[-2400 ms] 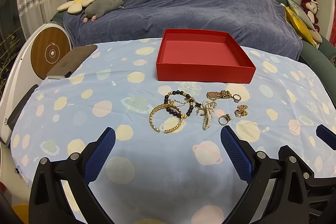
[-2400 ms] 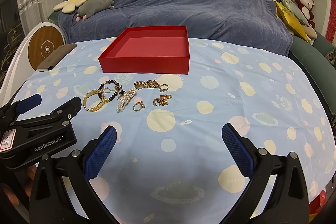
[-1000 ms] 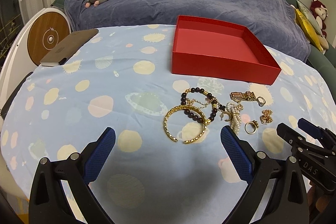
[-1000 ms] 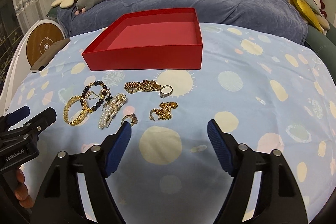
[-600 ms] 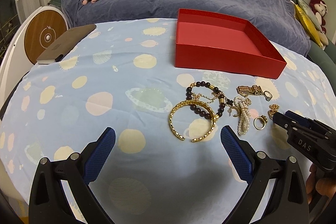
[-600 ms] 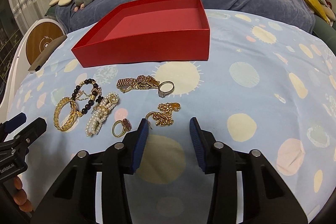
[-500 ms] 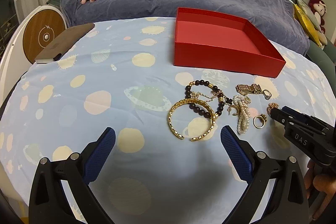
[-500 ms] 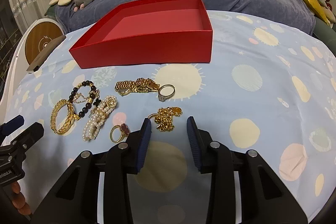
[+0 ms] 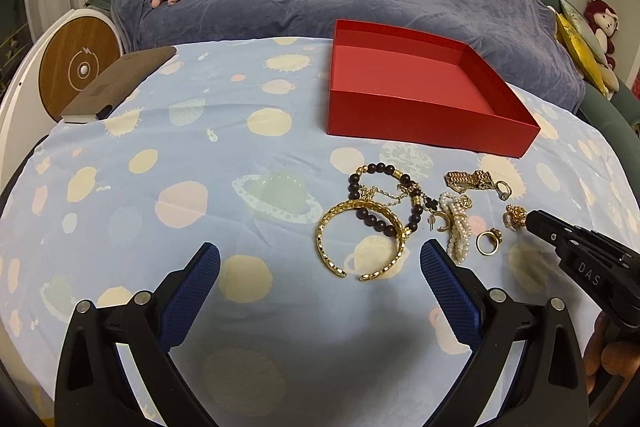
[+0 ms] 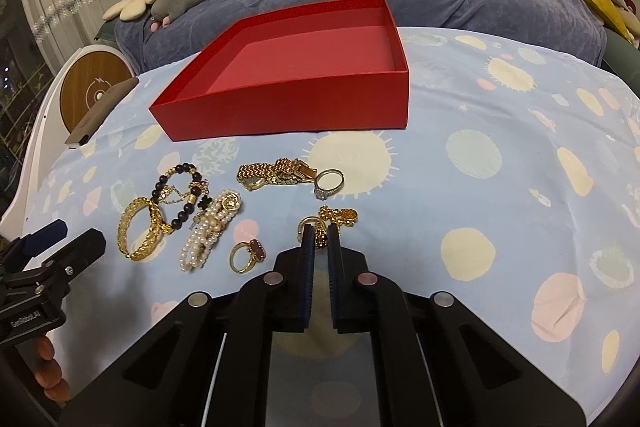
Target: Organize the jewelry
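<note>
Fingers of the right gripper [image 10: 320, 237] pinch the gold chain [image 10: 334, 217], which lies on the tablecloth [image 10: 500, 195] near the red box [image 10: 288, 107]. Left gripper [image 9: 318, 265] fingers spread wide, near the gold bangle [image 9: 362, 241] and pearl bracelet [image 9: 456, 225].

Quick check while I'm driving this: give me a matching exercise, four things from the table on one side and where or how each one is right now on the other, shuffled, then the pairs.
Things:
1. red box
2. gold chain
3. left gripper
4. red-stone ring

States:
A. open, hovering near the gold bangle
B. empty, behind the jewelry
C. between the nearly closed fingers of the right gripper
D. lying on the cloth beside the pearl bracelet

Pairs: 1-B, 2-C, 3-A, 4-D
</note>
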`<move>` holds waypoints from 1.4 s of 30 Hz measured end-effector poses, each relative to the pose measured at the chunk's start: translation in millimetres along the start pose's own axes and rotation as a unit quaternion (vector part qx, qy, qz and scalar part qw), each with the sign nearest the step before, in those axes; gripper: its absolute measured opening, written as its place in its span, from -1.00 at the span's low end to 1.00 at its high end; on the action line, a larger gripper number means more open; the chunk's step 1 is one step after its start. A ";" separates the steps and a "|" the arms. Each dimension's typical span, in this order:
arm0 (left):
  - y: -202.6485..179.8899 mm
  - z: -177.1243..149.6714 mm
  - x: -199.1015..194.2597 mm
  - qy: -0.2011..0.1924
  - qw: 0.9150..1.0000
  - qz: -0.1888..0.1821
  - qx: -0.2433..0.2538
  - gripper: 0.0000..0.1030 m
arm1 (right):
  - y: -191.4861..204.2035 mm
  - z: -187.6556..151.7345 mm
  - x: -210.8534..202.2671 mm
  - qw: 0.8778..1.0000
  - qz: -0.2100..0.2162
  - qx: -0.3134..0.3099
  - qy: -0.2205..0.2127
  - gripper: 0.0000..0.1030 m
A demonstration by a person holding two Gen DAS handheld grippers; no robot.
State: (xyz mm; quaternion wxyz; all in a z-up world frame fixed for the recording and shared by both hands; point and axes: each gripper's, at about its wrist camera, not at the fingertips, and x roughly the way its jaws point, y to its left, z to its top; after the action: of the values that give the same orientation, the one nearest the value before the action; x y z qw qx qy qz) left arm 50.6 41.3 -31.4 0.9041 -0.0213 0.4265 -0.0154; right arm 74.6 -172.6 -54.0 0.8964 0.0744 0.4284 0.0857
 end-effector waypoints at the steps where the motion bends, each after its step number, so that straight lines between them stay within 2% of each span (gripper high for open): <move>1: -0.4 1.9 -0.5 -0.001 1.000 -0.006 -0.002 0.90 | 0.5 1.4 -5.2 1.000 0.002 -0.002 -0.007 -0.89; 8: -17.6 23.8 1.5 -0.018 0.999 -0.037 0.006 0.90 | -4.8 6.3 -30.0 0.999 0.019 0.008 -0.029 -0.91; 14: -32.8 40.3 16.9 -0.017 0.999 -0.040 0.015 0.86 | -15.7 9.2 -42.6 0.999 0.024 0.018 -0.039 -0.91; 19: -55.0 40.8 33.1 -0.004 0.997 -0.056 0.045 0.52 | -21.3 8.9 -44.7 0.999 0.025 0.021 -0.040 -0.91; 21: -64.4 39.0 42.3 0.004 0.996 -0.060 0.061 0.25 | -23.5 7.4 -42.8 0.999 0.025 0.024 -0.036 -0.91; 23: -69.3 37.3 51.5 0.013 0.996 -0.063 0.068 0.07 | -25.2 5.9 -41.4 0.999 0.025 0.025 -0.033 -0.92; 25: -70.4 36.1 60.1 0.021 0.996 -0.060 0.068 -0.06 | -27.6 5.2 -40.2 0.999 0.025 0.026 -0.031 -0.92; 29: -64.7 34.5 70.3 0.033 0.996 -0.058 0.061 -0.45 | -31.7 3.5 -37.9 0.999 0.025 0.030 -0.026 -0.92; 33: -63.0 31.8 73.8 0.038 0.995 -0.067 0.057 -0.79 | -30.9 3.3 -36.8 0.999 0.027 0.029 -0.023 -0.92; 39: -68.6 28.5 71.8 0.028 0.995 -0.063 0.072 -0.87 | -29.8 2.1 -37.1 0.999 0.027 0.028 -0.023 -0.92; 42: -65.4 30.3 66.1 0.024 0.995 -0.075 0.062 -0.87 | -29.5 2.3 -37.1 0.999 0.026 0.027 -0.024 -0.92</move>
State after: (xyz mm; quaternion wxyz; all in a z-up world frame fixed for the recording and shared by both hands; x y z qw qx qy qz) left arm 115.4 -26.3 -59.7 0.8893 0.0027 0.4438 -0.1102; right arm 56.2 -209.5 -30.6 0.9015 0.1118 0.4070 0.0953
